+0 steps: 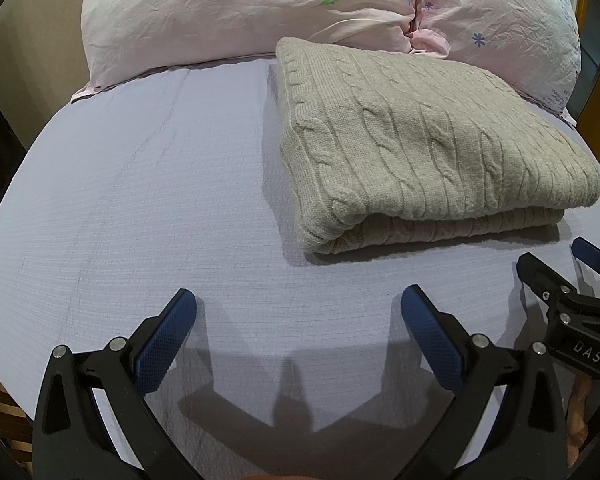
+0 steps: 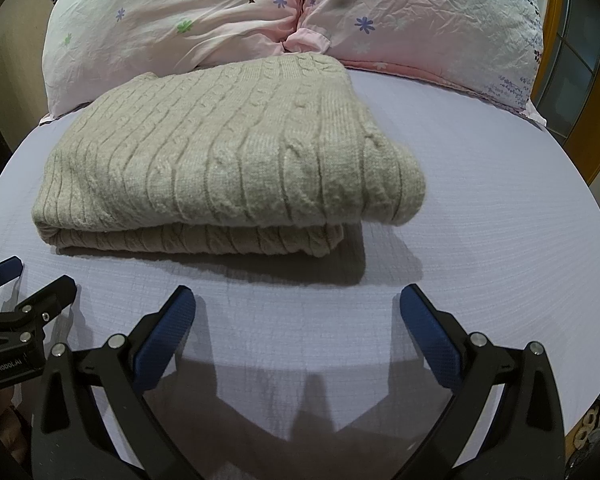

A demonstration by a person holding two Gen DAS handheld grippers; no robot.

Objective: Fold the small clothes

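Observation:
A beige cable-knit sweater (image 1: 420, 140) lies folded in a thick rectangle on the lavender bed sheet (image 1: 139, 184); it also shows in the right wrist view (image 2: 227, 152). My left gripper (image 1: 297, 304) is open and empty, hovering over bare sheet in front of and left of the sweater. My right gripper (image 2: 297, 304) is open and empty, just in front of the sweater's near right corner. The right gripper shows at the right edge of the left wrist view (image 1: 560, 272), and the left gripper at the left edge of the right wrist view (image 2: 27, 280).
Two pink floral pillows (image 1: 239, 12) (image 1: 508, 24) lie behind the sweater, touching its far edge; they also show in the right wrist view (image 2: 171, 20). The bed's edge curves away at both sides. A wooden frame (image 2: 560, 80) stands at the right.

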